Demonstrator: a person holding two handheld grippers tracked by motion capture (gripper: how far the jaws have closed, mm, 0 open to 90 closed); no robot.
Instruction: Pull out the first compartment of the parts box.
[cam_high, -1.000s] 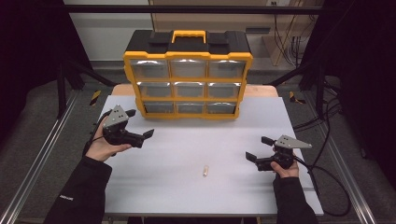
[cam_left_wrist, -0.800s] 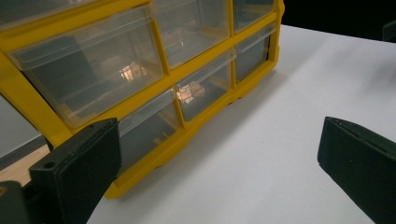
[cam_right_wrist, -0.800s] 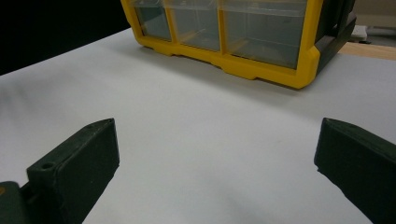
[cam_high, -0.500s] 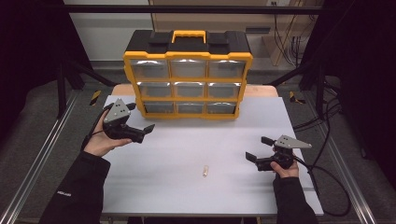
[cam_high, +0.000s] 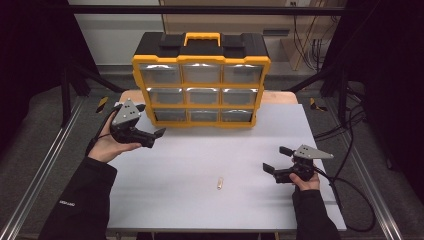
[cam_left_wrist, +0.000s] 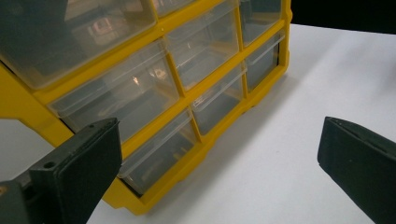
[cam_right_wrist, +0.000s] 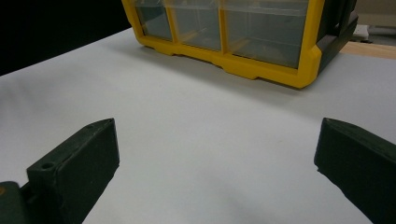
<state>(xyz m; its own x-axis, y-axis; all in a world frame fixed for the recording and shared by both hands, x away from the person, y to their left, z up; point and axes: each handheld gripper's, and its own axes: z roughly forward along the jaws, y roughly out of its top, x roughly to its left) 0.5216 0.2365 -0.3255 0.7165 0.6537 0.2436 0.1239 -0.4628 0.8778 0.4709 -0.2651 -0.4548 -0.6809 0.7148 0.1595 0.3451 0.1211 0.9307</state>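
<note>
A yellow and black drawer cabinet (cam_high: 201, 80) with clear drawers in three rows stands at the back of the white table (cam_high: 200, 160). My left gripper (cam_high: 156, 137) is held open in the air just left of the cabinet's bottom-left drawer (cam_high: 171, 115); in the left gripper view the cabinet (cam_left_wrist: 154, 88) is close ahead between the wide-apart jaws. Near the right front of the table my right gripper (cam_high: 274, 161) is open, low over the surface, with nothing between its jaws. A small pale piece (cam_high: 219, 183) lies on the table left of it.
Metal rails run along both sides of the table, and black cables (cam_high: 350, 165) trail off at the right. The cabinet (cam_right_wrist: 243, 32) is farther off in the right gripper view, with bare white table (cam_right_wrist: 196, 140) in front of it.
My left gripper has moved up and toward the cabinet's lower-left corner. The right gripper has stayed where it was.
</note>
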